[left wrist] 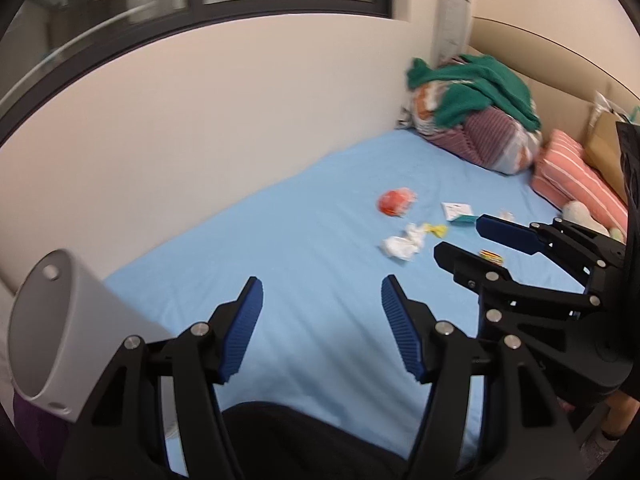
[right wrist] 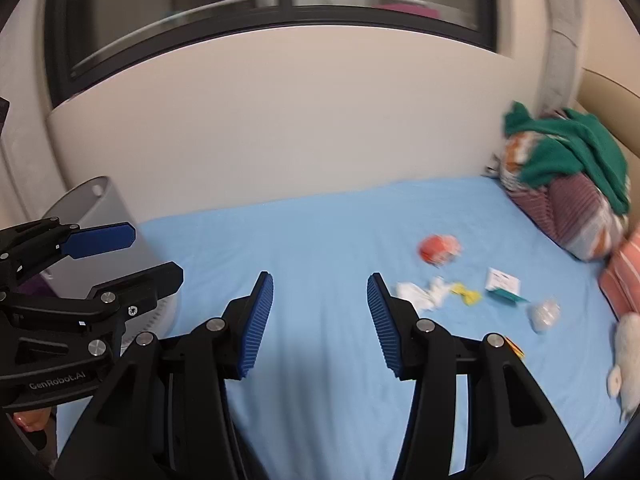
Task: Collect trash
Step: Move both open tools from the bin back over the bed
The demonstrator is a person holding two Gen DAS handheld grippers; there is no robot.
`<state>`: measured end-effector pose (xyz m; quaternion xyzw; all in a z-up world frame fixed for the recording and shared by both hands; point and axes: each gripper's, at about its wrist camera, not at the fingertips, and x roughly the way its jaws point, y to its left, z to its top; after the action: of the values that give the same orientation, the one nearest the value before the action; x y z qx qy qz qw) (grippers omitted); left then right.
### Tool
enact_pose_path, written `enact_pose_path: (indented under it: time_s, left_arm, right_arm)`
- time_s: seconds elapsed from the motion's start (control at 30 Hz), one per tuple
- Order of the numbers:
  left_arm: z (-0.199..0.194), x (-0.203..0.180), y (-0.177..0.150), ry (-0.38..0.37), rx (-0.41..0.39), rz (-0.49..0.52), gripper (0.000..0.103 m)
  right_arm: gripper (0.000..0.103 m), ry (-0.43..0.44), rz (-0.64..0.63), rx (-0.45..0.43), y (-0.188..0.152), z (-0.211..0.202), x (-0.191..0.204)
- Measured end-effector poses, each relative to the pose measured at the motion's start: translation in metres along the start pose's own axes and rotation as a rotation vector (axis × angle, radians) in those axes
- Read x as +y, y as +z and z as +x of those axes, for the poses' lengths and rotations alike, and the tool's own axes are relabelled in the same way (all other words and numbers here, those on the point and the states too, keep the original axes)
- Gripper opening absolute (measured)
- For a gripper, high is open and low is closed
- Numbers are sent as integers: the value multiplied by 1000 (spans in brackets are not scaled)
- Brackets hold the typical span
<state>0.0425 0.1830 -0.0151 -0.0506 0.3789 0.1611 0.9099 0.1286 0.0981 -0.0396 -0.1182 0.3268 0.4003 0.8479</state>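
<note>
The left gripper (left wrist: 322, 300) has its jaws wide open with nothing between them, only blue sheet. The right gripper (right wrist: 320, 300) is the same: jaws wide open and holding nothing. Both hang above the bed (left wrist: 280, 240), not touching it. In the left wrist view the right gripper pokes in from the right side, with its blue pads (left wrist: 508, 234) pointing toward the trash. In the right wrist view the left gripper comes in from the left side, just in front of the grey bin (right wrist: 108, 204). The bin stands by the left edge of the bed, close to the wall (right wrist: 280, 140), and it looks tipped toward the left gripper in the left wrist view. The trash lies in a loose bunch on the blue sheet, well ahead of the jaws and off to the right. There is a red wrapper (left wrist: 394, 202), a crumpled white tissue (left wrist: 402, 244), a small yellow scrap (left wrist: 436, 230), a white and green packet (left wrist: 458, 212), a little striped piece (left wrist: 491, 257) between the right gripper's fingers in that view, and a clear crumpled bit (right wrist: 544, 314). The pieces are near each other but mostly apart. Nothing stands between the jaws and the trash. Farther back in the corner sits a pile of pillows (left wrist: 488, 140) with a green cloth (left wrist: 480, 84) on top. A striped pink pillow (left wrist: 576, 176) and a white soft toy (right wrist: 626, 360) lie at the right. A dark window (right wrist: 280, 8) is above the wall.
</note>
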Motion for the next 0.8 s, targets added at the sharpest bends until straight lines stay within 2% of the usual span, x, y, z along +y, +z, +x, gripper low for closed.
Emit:
enact_pose_path:
  time_s: [0.17,0.37,0.6,0.8]
  left_arm:
    - [31,-55,8,-96,15,83,62]
    - [79,-104,11,-179,67,129,62]
    - [129,-130,10,-213,116,154,62]
    - [175,-137,15,-224,138,171,62]
  right_arm:
    - [47,-114,112,18,-30,-8,-67]
    - [47,-227,221,54,-62,-5,-128]
    - [47,-293,320,87,-85,19,-178]
    - [47,-326,377,120,-95,49,-199]
